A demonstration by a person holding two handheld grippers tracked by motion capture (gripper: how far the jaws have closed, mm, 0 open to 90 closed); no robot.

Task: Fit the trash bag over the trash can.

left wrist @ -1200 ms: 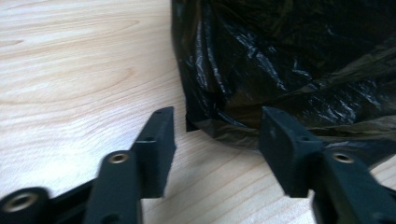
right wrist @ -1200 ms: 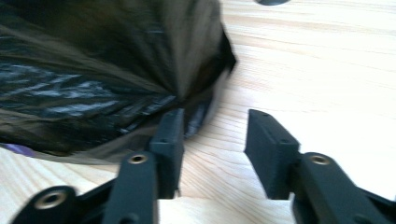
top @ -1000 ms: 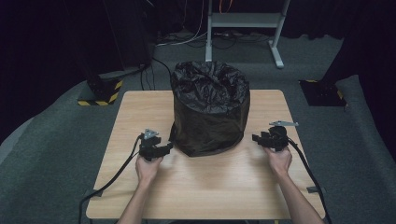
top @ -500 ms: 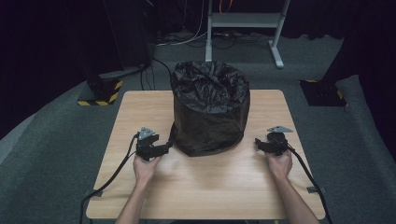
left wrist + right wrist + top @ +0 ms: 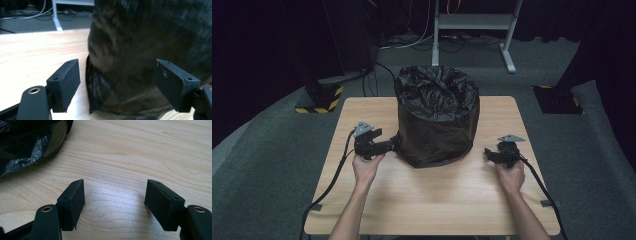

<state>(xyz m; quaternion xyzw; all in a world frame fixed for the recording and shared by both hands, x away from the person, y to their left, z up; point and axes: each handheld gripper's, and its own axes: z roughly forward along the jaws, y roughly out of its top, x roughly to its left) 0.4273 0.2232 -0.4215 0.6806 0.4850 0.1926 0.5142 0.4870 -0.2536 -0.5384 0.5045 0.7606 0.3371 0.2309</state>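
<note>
Here the bag-lined bin (image 5: 437, 117) is being faced directly by the left gripper (image 5: 116, 82), whose fingers have just been opening wide around its lower edge, unpressed; the right gripper (image 5: 115, 203), likewise just opening on nothing, is being kept farther off.

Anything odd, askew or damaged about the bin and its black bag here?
Nothing stands out. The bin stands upright on the table, its black bag crinkled but whole, pulled down over the sides.

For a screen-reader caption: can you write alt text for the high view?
A bin lined with a black bag stands on a wooden table. A person's left hand-held gripper reaches its base, jaws open; the right hand-held gripper sits open, apart from it.
</note>
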